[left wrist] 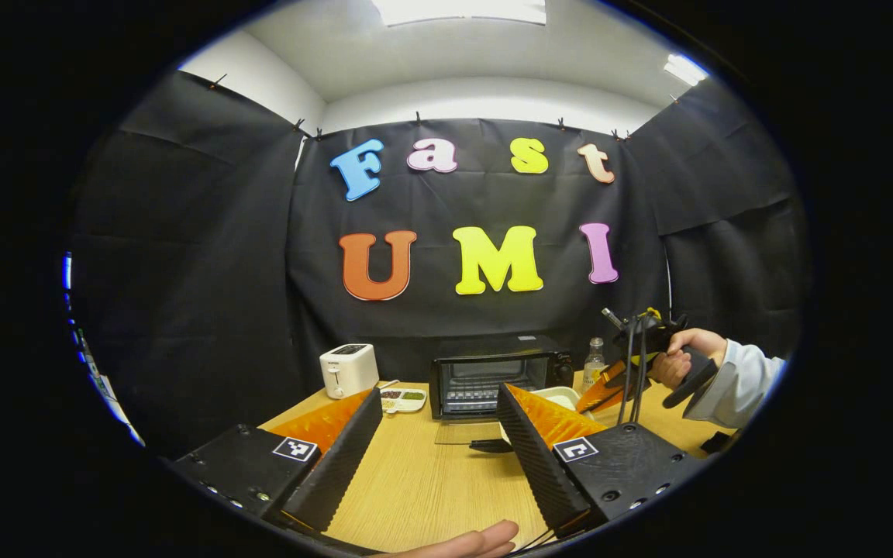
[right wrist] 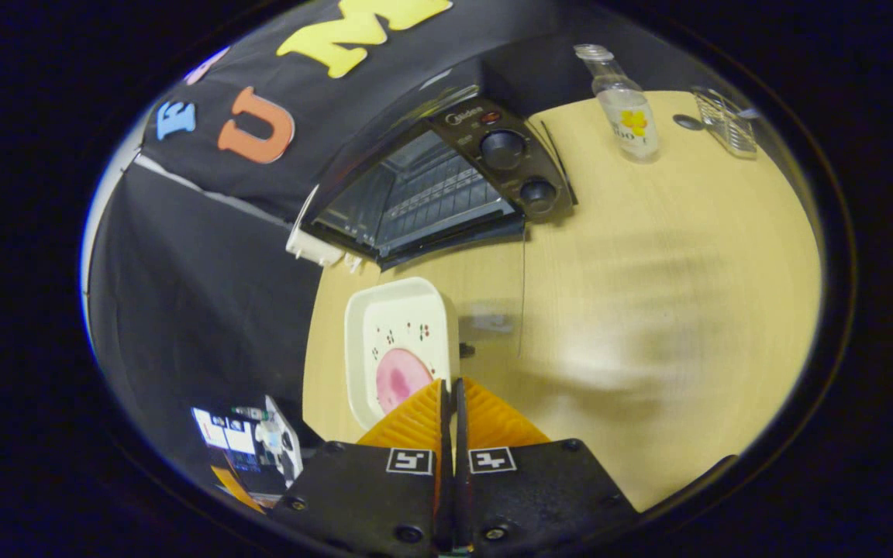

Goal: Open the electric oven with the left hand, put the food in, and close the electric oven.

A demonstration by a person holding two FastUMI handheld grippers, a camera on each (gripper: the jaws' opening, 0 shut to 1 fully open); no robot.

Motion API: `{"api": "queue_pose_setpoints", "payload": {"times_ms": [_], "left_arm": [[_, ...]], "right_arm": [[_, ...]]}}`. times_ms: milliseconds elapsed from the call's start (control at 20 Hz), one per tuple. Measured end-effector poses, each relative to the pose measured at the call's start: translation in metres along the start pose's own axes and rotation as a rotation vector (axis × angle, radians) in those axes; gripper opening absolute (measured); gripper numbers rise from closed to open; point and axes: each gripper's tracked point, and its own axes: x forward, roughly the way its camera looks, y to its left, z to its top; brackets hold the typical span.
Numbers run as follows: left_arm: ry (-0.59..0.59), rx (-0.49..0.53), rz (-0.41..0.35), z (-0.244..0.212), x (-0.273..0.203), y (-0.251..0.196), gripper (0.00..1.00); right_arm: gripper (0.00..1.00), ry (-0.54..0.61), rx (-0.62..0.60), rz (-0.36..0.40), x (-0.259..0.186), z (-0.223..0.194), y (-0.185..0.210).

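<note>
The black electric oven (left wrist: pixel 493 376) stands at the back edge of the light wooden table (left wrist: pixel 431 488), its glass door (left wrist: pixel 466 432) folded down flat; only a wire rack shows inside. In front of it, the white rectangular tray (right wrist: pixel 400 341) holds a pink round piece of food (right wrist: pixel 400 378). The right gripper (right wrist: pixel 450 403) has its fingers pressed together on the tray's near rim. The left gripper (left wrist: pixel 439 434) has its fingers spread wide and holds nothing.
</note>
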Motion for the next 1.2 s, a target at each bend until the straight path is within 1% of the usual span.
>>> {"api": "queue_pose_setpoints", "payload": {"times_ms": [100,150,200,300,350,400,450,500,550,600,650,700,800,850,900,1000,1050,1100,1150,1200], "left_arm": [[0.003,0.014,0.007,-0.004,0.002,0.006,0.95],[0.010,0.020,0.009,-0.007,0.004,0.009,0.95],[0.019,0.022,0.010,-0.011,0.006,0.014,0.95],[0.032,0.017,0.018,-0.017,0.009,0.022,0.95],[0.033,0.011,0.022,-0.017,0.011,0.026,0.95],[0.034,0.003,0.027,-0.018,0.013,0.029,0.96],[0.038,-0.005,0.032,-0.020,0.016,0.034,0.96],[0.039,-0.012,0.037,-0.022,0.019,0.038,0.96],[0.041,-0.015,0.041,-0.024,0.023,0.041,0.96],[0.044,-0.015,0.046,-0.027,0.025,0.045,0.96],[0.048,-0.013,0.053,-0.030,0.028,0.049,0.96],[0.052,-0.009,0.060,-0.032,0.031,0.054,0.96],[0.056,-0.003,0.080,-0.035,0.035,0.062,0.96],[0.057,-0.005,0.087,-0.038,0.037,0.067,0.96],[0.056,-0.010,0.092,-0.038,0.039,0.071,0.96],[0.063,-0.028,0.104,-0.043,0.041,0.077,0.96],[0.064,-0.039,0.108,-0.045,0.042,0.080,0.96],[0.064,-0.048,0.112,-0.046,0.042,0.083,0.96],[0.067,-0.054,0.116,-0.048,0.042,0.087,0.96],[0.069,-0.057,0.120,-0.051,0.044,0.089,0.96]], "right_arm": [[0.01,-0.057,0.080,-0.016,0.015,0.012,0.004],[0.01,-0.073,0.111,-0.011,0.022,0.017,0.007],[0.04,-0.085,0.142,-0.001,0.029,0.021,0.012],[0.04,-0.115,0.195,0.018,0.044,0.031,0.020],[0.01,-0.135,0.220,0.030,0.052,0.036,0.024],[0.01,-0.163,0.251,0.051,0.060,0.043,0.031],[0.04,-0.187,0.283,0.065,0.067,0.049,0.035],[0.04,-0.215,0.318,0.074,0.075,0.055,0.040],[0.01,-0.243,0.347,0.069,0.083,0.061,0.041],[0.01,-0.274,0.385,0.059,0.088,0.066,0.041],[0.04,-0.298,0.422,0.054,0.095,0.072,0.042],[0.01,-0.321,0.447,0.057,0.101,0.079,0.044],[0.02,-0.373,0.479,0.077,0.110,0.096,0.052],[0.05,-0.400,0.503,0.086,0.111,0.103,0.056],[0.05,-0.425,0.521,0.092,0.112,0.109,0.061],[0.06,-0.490,0.524,0.094,0.111,0.124,0.070],[0.03,-0.522,0.526,0.097,0.110,0.131,0.073],[0.07,-0.544,0.528,0.103,0.112,0.137,0.077],[0.04,-0.557,0.528,0.104,0.116,0.142,0.079],[0.07,-0.565,0.526,0.114,0.121,0.147,0.083]]}}
